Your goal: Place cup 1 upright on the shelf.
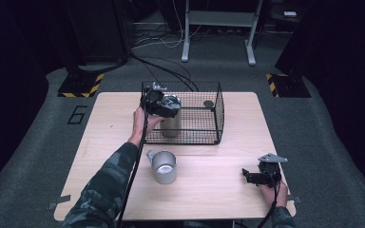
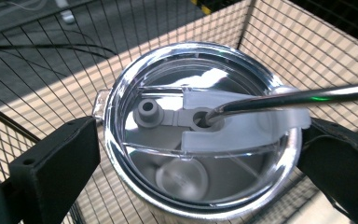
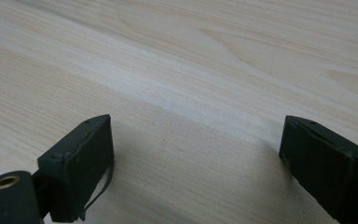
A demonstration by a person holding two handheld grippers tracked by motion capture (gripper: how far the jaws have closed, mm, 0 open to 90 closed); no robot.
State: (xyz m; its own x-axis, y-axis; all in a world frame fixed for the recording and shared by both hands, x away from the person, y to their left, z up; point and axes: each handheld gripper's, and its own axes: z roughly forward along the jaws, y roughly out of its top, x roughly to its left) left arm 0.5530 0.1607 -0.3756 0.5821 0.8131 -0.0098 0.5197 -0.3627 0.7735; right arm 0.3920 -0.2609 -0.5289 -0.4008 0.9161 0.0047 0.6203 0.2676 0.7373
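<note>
A single large numeral "6" point(image 1: 78, 114) stands in dark strokes on the grey floor point(image 1: 38, 142) just left of the table's far left corner, seen in the high view; yellow-and-black hazard stripes point(image 1: 81, 88) mark the base plate on the floor beyond that numeral, and a like striped marking point(image 1: 272, 83) sits at the far right side of the table; these are warning signs without words; no brand, label or lettering can be read on anything in the two gripper views
</note>
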